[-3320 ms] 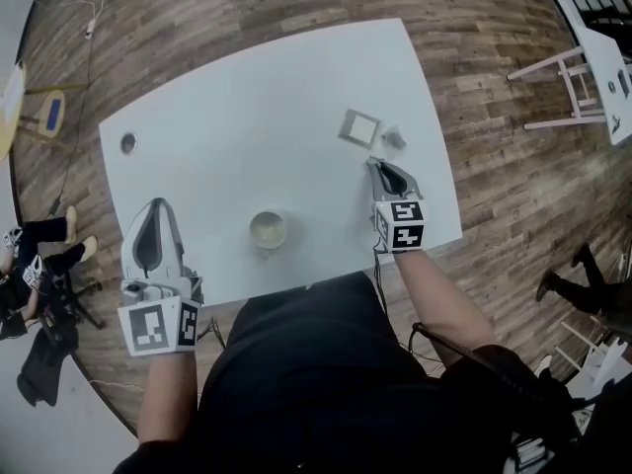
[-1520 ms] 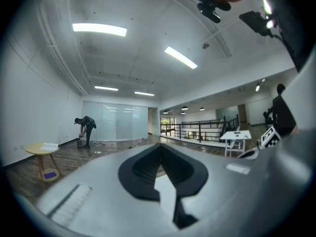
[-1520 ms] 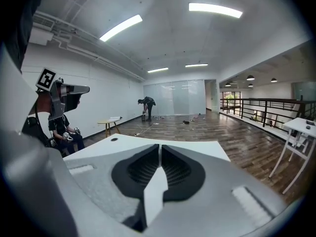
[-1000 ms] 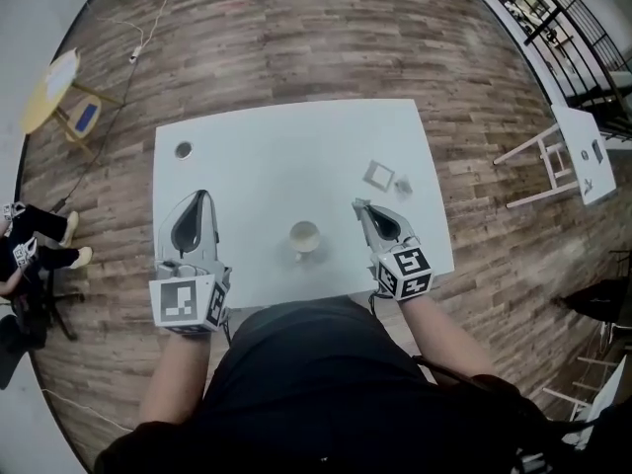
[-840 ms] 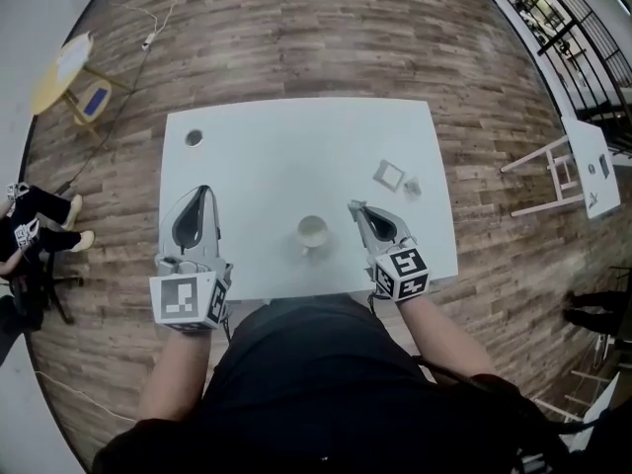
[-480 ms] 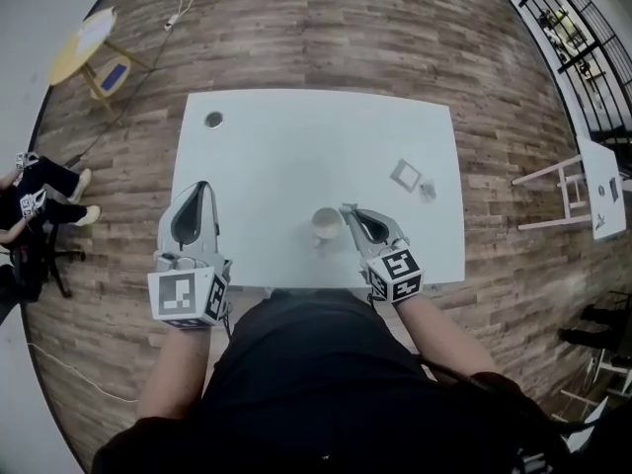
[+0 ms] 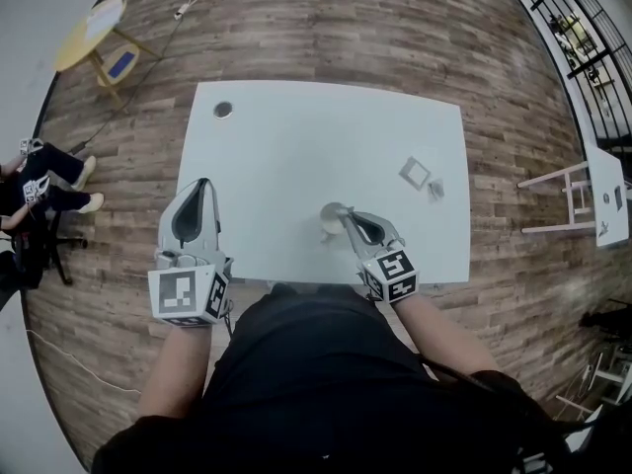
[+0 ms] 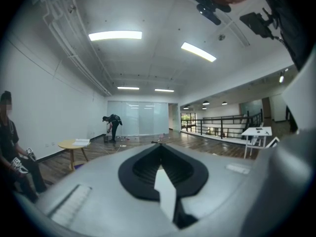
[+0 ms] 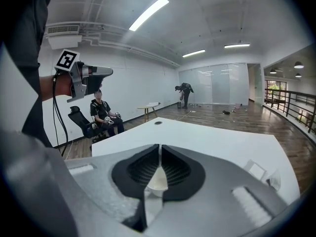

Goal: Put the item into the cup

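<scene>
A small white cup (image 7: 330, 219) stands on the white table (image 7: 296, 156), near its front edge. My right gripper (image 7: 343, 214) is shut and holds nothing, with its tips at the cup's right rim. In the right gripper view the cup (image 9: 157, 181) shows through the gap under the shut jaws (image 9: 159, 146). A flat square item (image 7: 415, 173) and a small grey item (image 7: 435, 190) lie on the table to the right. My left gripper (image 7: 205, 182) is shut and empty, held over the table's left front, apart from everything. In the left gripper view its jaws (image 8: 159, 144) point out into the room.
A round cable hole (image 7: 223, 110) sits at the table's far left corner. A seated person (image 7: 39, 181) and a small yellow table (image 7: 94, 18) are off to the left. A white stool (image 7: 592, 181) stands to the right on the wooden floor.
My right gripper has moved left from beside the cup until its tips reach the cup's rim. The head view has shifted. The left gripper has kept its place.
</scene>
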`<state>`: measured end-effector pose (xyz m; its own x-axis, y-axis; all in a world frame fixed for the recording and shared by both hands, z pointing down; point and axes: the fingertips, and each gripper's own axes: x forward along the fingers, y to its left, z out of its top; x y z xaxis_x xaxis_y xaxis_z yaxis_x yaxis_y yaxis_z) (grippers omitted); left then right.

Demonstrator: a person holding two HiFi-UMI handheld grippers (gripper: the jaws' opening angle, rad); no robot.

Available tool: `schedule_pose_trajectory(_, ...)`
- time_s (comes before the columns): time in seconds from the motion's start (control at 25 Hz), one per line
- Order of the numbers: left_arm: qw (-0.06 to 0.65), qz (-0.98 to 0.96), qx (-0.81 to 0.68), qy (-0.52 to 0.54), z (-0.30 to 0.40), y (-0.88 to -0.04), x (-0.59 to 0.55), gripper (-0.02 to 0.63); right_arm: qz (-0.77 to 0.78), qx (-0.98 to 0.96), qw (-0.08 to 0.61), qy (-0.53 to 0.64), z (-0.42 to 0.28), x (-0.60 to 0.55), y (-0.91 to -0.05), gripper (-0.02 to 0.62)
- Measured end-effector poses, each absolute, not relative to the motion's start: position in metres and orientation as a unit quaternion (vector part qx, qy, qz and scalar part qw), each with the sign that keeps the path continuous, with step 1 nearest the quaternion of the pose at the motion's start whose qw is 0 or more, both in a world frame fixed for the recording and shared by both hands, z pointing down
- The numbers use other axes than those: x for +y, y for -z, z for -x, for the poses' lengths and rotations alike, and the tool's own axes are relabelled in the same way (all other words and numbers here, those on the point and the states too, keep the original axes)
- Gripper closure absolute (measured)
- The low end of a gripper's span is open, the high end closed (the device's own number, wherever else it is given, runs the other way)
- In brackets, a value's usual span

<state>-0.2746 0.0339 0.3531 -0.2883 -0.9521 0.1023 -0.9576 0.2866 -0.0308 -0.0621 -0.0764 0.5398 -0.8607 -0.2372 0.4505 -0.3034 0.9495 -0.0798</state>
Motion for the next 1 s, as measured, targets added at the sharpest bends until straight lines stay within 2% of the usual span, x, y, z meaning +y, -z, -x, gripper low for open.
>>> schedule_pose_trajectory(0.8, 0.039, -0.595, -0.8, -0.064, 0.279, -0.36, 0.035, 0.598, -0.14, -0.951, 0.258, -0.099, 0.068, -0.072, -0.577, 0.577)
schedule_pose_trajectory(1.0, 0.033, -0.601, -0.796, -0.067, 0.281, -0.355, 0.03, 0.598, -0.138, -0.948, 0.267, -0.105, 0.07, -0.074, -0.58, 0.531)
